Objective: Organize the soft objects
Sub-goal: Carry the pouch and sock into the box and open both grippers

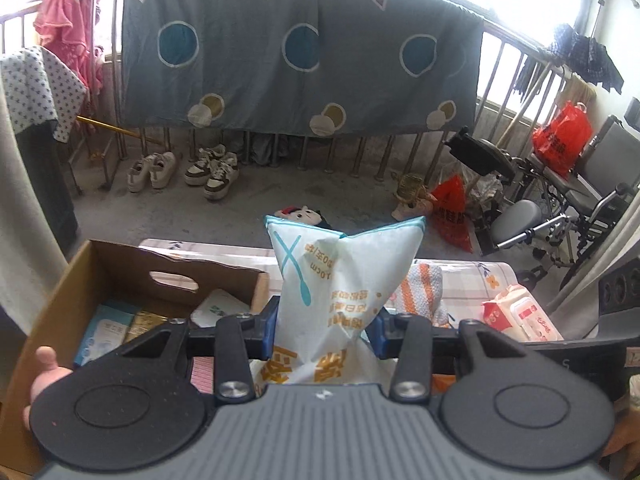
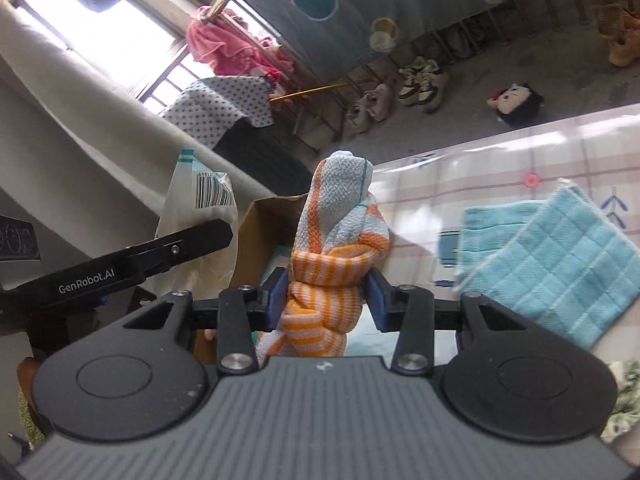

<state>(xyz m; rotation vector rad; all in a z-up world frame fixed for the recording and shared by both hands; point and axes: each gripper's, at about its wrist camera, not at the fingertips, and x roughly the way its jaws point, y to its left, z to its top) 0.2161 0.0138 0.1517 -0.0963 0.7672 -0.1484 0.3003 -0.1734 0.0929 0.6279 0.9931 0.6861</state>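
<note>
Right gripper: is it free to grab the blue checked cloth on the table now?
Probably not yet: the right gripper is shut on the orange striped towel. The blue checked cloth lies uncovered.

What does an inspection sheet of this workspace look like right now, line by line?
Surface: table under a checked floral cover.
Job's things: bag; striped cloth; blue towel flat on the table; box with packets inside.
Clutter: wipes pack on the table.
Grippers: left gripper shut on the bag; right gripper shut on the striped cloth.
Cables: nothing seen.
Surroundings: sheet over a railing, shoes, plush toy on the floor, wheelchair.
</note>
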